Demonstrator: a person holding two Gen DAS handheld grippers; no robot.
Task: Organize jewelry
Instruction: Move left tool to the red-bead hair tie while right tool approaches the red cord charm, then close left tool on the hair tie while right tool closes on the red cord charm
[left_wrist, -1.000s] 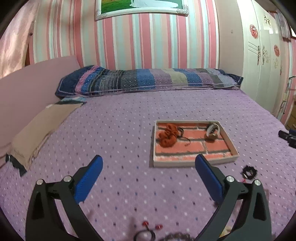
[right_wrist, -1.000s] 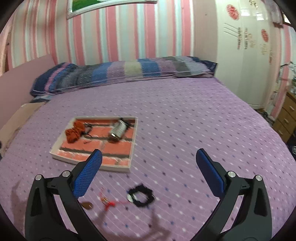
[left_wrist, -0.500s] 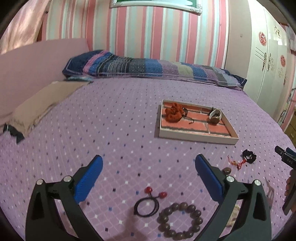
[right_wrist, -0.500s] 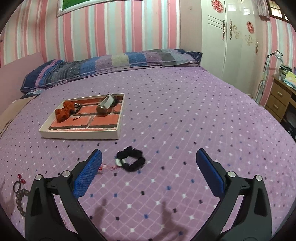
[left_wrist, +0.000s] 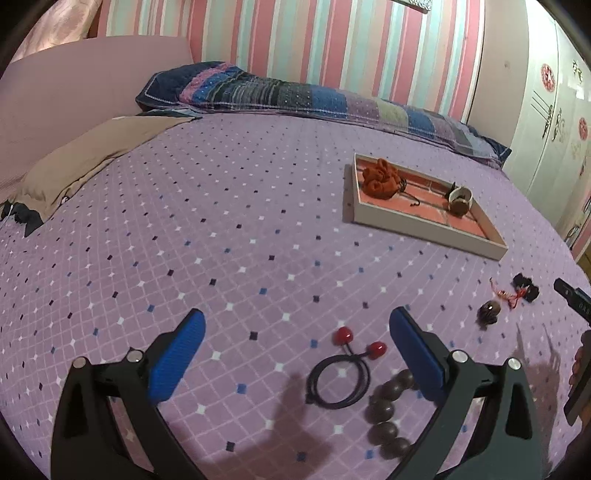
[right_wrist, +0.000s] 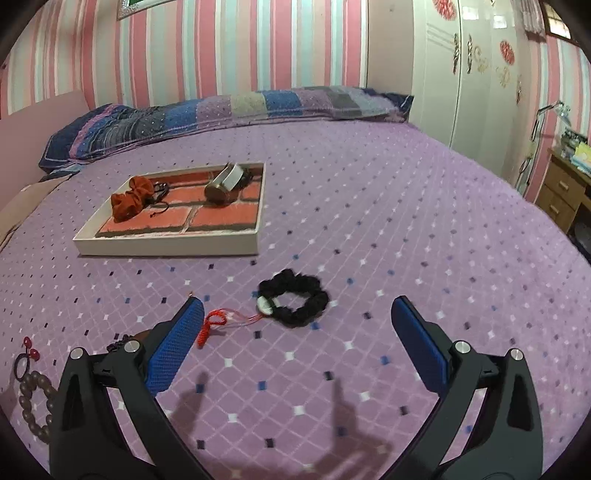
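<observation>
Just ahead of the left tool (left_wrist: 293, 334), now lowered with jaws wide and empty, lies the black hair tie (left_wrist: 338, 380), while the equally open right tool (right_wrist: 297, 321) nears the black scrunchie (right_wrist: 295, 301), so pickups seem next.

Warm, even indoor light over the purple bedspread (left_wrist: 258, 229); soft gripper shadows fall toward the cameras at the lower frame. Strong fisheye curvature bends the striped wall (right_wrist: 221, 48), dark vignette rims the corners; focus mostly sharp
</observation>
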